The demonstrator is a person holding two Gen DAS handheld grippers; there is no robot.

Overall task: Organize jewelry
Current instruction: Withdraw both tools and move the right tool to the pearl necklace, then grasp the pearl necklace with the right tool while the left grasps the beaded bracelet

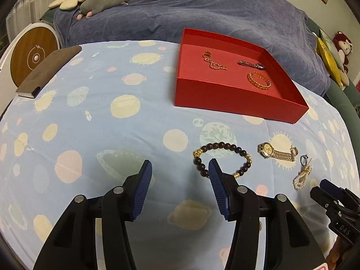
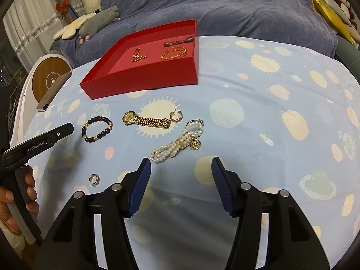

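A red tray [image 1: 236,100] [image 2: 144,83] on the planet-print cloth holds a thin gold chain [image 1: 213,63], a silver chain [image 1: 250,64] and a gold bracelet [image 1: 259,80]. On the cloth lie a dark bead bracelet [image 1: 221,158] [image 2: 97,129], a gold watch [image 1: 275,152] [image 2: 146,119], a gold hoop earring [image 2: 176,115], a pearl bracelet [image 2: 177,140] [image 1: 302,176], a silver ring [image 1: 304,159] and a small hoop earring [image 2: 94,179]. My left gripper [image 1: 180,168] is open and empty, its right finger over the bead bracelet's near side. My right gripper [image 2: 181,167] is open and empty just short of the pearl bracelet.
A dark notebook [image 1: 49,72] lies at the cloth's far left edge beside a round wooden-faced device [image 1: 33,56]. A blue blanket [image 1: 202,11] with plush toys [image 1: 103,1] lies behind. More plush toys [image 1: 342,49] sit at the far right.
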